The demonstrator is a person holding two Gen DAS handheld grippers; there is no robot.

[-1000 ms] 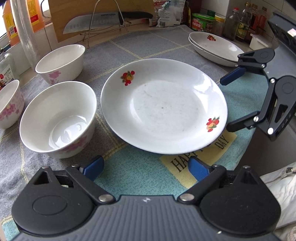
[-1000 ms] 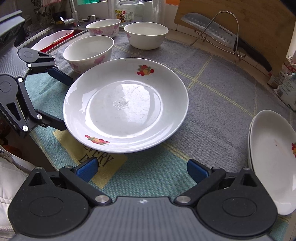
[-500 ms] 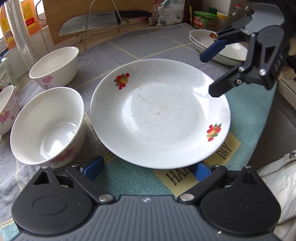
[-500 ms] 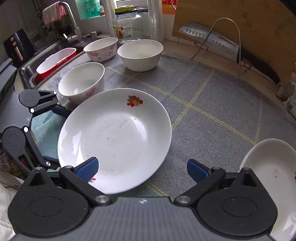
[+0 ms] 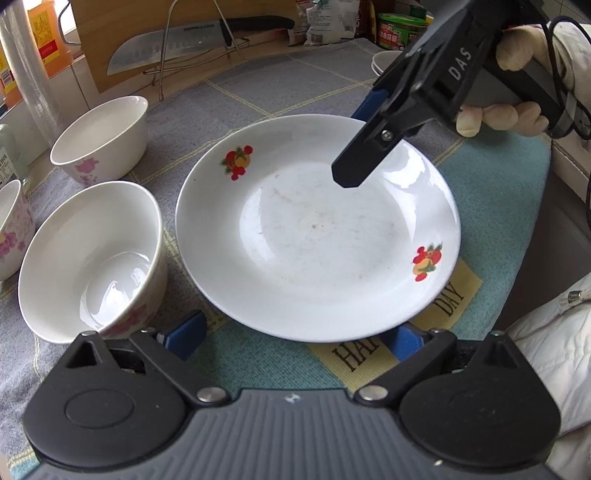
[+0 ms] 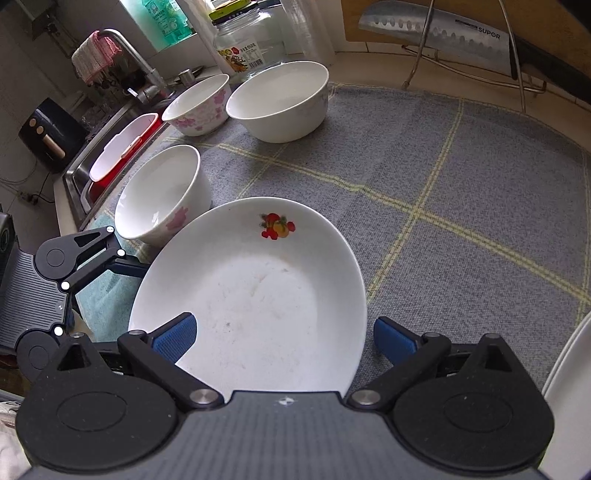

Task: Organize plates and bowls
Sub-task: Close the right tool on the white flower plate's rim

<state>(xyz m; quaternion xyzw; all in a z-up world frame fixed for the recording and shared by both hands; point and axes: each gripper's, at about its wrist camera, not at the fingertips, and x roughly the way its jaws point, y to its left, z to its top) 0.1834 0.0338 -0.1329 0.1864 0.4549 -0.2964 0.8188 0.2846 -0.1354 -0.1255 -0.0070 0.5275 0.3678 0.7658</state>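
plate (image 5: 317, 236) on mat (image 6: 461, 206), bowl (image 5: 88, 258) just left, knife (image 5: 177, 48) behind

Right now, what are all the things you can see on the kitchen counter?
plate: one, white with red fruit prints, mat centre, between both grippers
stacked plates: white, count unclear, far right of mat
bowls: three, white with pink flowers, left of the plate
mat: one, grey with yellow lines
knife: one, steel, on a wire stand
jar: one, clear, behind the bowls
left gripper: open at the plate's near rim
right gripper: open over the plate's rim
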